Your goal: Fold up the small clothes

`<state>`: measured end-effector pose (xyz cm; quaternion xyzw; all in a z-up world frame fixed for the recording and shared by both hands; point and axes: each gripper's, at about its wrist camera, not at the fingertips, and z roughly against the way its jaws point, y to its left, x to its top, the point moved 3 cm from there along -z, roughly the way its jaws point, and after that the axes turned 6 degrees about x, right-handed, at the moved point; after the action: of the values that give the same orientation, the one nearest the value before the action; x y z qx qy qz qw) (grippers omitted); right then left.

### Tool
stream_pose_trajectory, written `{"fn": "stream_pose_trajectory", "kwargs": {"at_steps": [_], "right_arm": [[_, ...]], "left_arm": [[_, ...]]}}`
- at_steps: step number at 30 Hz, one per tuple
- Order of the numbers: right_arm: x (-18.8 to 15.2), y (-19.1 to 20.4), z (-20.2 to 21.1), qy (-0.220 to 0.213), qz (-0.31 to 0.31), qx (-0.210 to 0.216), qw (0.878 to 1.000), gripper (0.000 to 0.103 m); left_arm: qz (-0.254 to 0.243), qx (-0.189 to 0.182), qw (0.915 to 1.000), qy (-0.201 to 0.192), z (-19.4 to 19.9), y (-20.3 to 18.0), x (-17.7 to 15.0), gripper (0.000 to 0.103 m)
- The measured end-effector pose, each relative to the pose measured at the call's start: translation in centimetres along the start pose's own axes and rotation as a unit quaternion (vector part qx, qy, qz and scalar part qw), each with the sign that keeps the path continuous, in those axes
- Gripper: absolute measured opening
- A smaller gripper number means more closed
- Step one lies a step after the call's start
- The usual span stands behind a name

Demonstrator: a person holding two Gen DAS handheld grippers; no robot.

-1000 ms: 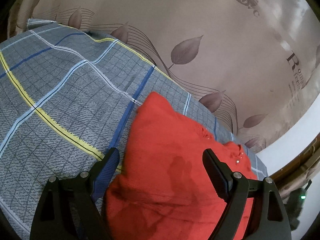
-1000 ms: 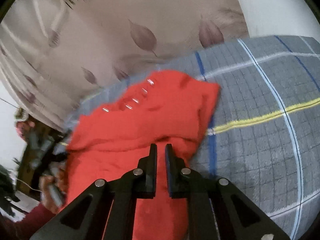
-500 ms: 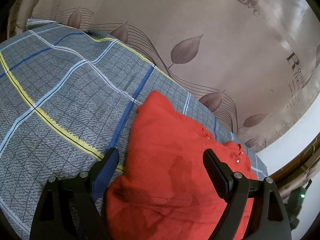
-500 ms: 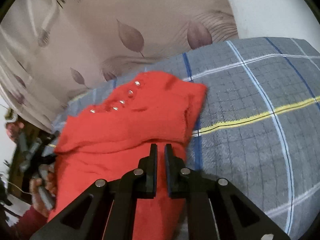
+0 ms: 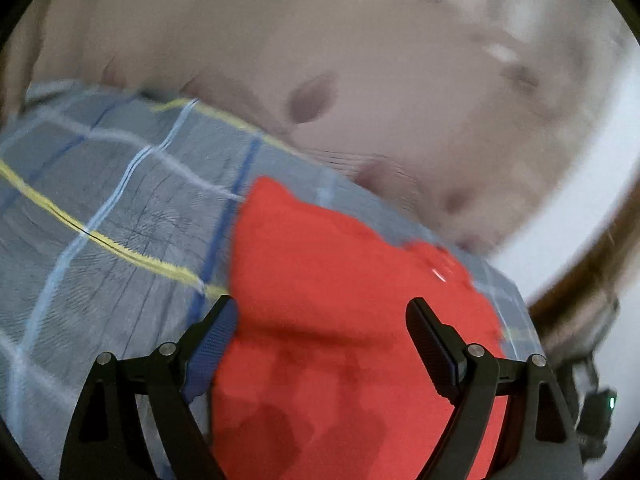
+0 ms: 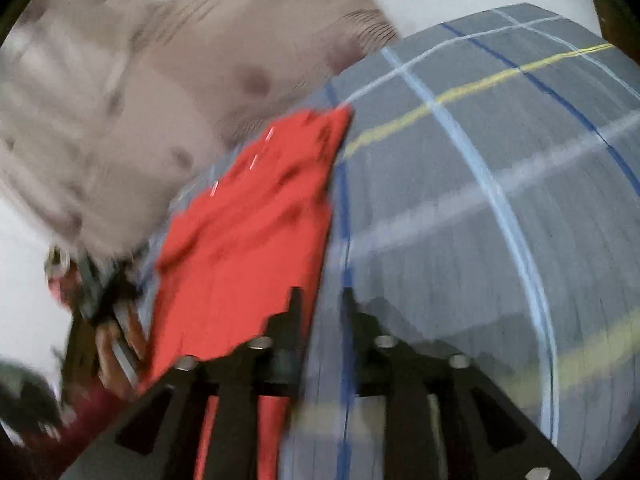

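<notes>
Both claws gape: left claw (image 5: 320, 312) straddles the red garment (image 5: 344, 320); right claw (image 6: 320, 300) at its 3 o'clock edge, over the plaid bed (image 6: 460, 208).

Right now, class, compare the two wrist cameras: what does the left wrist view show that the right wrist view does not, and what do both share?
Only the left wrist view: the left gripper, jaws wide apart over the red garment, and a brown wooden edge at far right.

Only the right wrist view: the right gripper, jaws slightly apart beside the garment's right edge, with blurred clutter at lower left.

Both: the red garment lying on the grey plaid sheet, the leaf-print fabric behind, and motion blur.
</notes>
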<state>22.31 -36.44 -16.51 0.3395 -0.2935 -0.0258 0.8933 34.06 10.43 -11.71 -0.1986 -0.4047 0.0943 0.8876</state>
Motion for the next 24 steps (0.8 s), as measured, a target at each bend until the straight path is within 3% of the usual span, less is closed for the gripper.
{"fn": "stream_pose_trajectory", "kwargs": {"at_steps": [4,6,9,11,15,24], "right_arm": [[-6.2,2.6,1.6,0.035,0.031,0.005,0.999,0.041],[-8.2,3.7,2.3,0.040,0.041,0.007,0.998,0.042],[-10.3,4.9,2.6,0.053,0.057,0.012,0.997,0.042],[-11.4,5.5,2.4,0.057,0.073,0.005,0.996,0.042],[-13.1,6.6,2.5,0.049,0.088,0.011,0.995,0.046],[-15.4,7.8,2.4,0.033,0.069,0.061,0.995,0.049]], "left_arm": [[-0.107,-0.003,0.9941,0.015,6.9,-1.8,-4.3,0.087],[-0.126,-0.001,0.9919,0.019,9.6,-1.8,-6.4,0.087],[-0.113,-0.027,0.9924,0.042,12.8,-0.8,-9.5,0.087],[-0.107,-0.022,0.9922,0.061,13.9,0.0,-11.4,0.087],[-0.090,-0.015,0.9941,0.058,16.2,1.7,-13.9,0.087],[-0.075,-0.017,0.9919,0.101,16.3,2.4,-18.0,0.087]]}}
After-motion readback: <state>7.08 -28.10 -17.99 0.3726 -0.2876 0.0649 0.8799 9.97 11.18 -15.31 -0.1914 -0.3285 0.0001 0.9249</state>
